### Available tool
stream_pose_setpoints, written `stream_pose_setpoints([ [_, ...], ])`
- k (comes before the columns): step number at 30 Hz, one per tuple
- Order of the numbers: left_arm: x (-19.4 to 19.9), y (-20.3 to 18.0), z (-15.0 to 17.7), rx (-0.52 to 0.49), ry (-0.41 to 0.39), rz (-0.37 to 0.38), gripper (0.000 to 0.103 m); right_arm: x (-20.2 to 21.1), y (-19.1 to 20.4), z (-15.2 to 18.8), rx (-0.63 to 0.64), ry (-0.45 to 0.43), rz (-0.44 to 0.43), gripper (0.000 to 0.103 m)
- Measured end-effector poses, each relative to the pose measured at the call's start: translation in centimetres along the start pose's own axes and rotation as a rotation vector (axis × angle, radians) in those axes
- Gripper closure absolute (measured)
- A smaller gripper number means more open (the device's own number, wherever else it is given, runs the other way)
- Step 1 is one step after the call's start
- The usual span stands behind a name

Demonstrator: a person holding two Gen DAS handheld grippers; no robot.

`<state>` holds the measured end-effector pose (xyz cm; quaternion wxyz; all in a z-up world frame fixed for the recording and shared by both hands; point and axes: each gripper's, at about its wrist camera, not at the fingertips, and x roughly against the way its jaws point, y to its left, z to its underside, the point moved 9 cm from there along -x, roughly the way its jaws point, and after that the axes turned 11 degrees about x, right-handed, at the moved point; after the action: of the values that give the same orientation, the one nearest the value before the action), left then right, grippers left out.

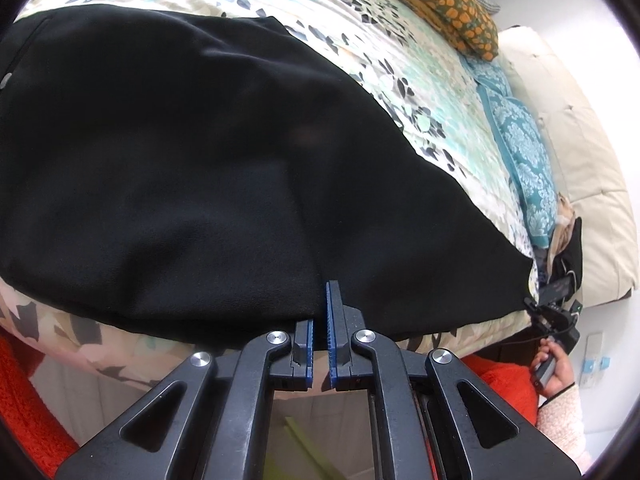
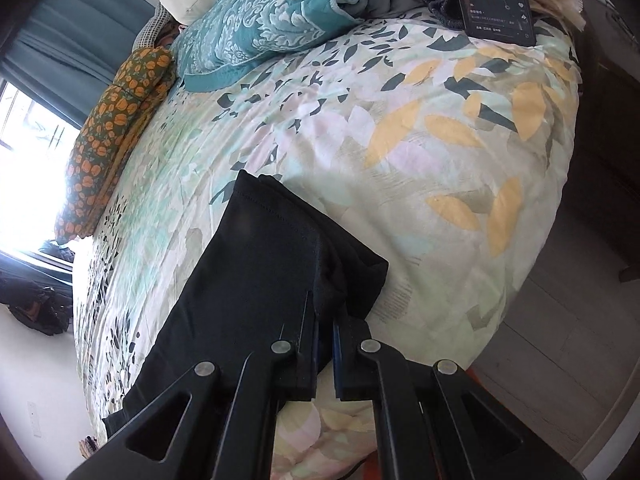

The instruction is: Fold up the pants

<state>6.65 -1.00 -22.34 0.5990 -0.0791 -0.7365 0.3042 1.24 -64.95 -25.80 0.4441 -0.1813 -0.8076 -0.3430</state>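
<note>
The soft black cloth pants stretch long from the left gripper, pinching their near edge, to the right gripper, pinching a leg end

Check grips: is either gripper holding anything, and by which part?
Both hold the black pants. The left gripper is shut on their near edge at the bed's side; the right gripper is shut on bunched fabric at the leg end.
</note>
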Motion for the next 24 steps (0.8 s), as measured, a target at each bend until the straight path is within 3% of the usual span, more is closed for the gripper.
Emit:
stream_pose_setpoints([
  [8, -0.2, 0.0, 0.1, -0.005, 0.002, -0.011, 0.098, 0.0, 0.1, 0.2, 0.008, -0.003, 0.011, 0.093],
  [10, -0.5, 0.4, 0.4, 0.004, 0.015, -0.034, 0.094, 0.2, 0.5, 0.2, 0.027, -0.007, 0.020, 0.079],
  [11, -0.6, 0.8, 0.7, 0.014, 0.028, -0.055, 0.083, 0.5, 0.8, 0.2, 0.046, -0.017, 0.025, 0.075],
  [12, -0.5, 1.3, 1.1, 0.026, 0.042, -0.079, 0.060, 1.0, 1.1, 0.1, 0.075, -0.036, 0.043, 0.062],
  [13, -0.1, 1.8, 1.6, 0.038, 0.048, -0.081, 0.050, 1.6, 1.3, 0.0, 0.106, -0.057, 0.095, 0.040],
  [14, 0.7, 2.2, 2.1, 0.042, 0.042, -0.076, 0.036, 2.4, 1.3, -0.2, 0.130, -0.087, 0.157, 0.024],
  [15, 1.4, 2.8, 2.9, 0.040, 0.036, -0.082, 0.033, 3.4, 1.4, -0.4, 0.144, -0.133, 0.189, 0.003],
  [18, 3.7, 4.9, 4.7, 0.067, 0.032, -0.074, 0.033, 6.2, 1.2, -0.9, 0.142, -0.256, 0.263, 0.002],
  [20, 6.1, 6.6, 3.6, 0.154, -0.020, -0.022, 0.033, 7.9, 1.6, -1.0, 0.136, -0.329, 0.278, 0.002],
  [22, 9.7, 8.8, 0.1, 0.240, -0.141, 0.008, 0.033, 9.0, 3.0, -1.1, 0.162, -0.383, 0.259, 0.002],
  [24, 14.0, 12.3, -4.5, 0.306, -0.287, -0.030, 0.033, 9.6, 5.2, -0.9, 0.216, -0.412, 0.234, 0.002],
])
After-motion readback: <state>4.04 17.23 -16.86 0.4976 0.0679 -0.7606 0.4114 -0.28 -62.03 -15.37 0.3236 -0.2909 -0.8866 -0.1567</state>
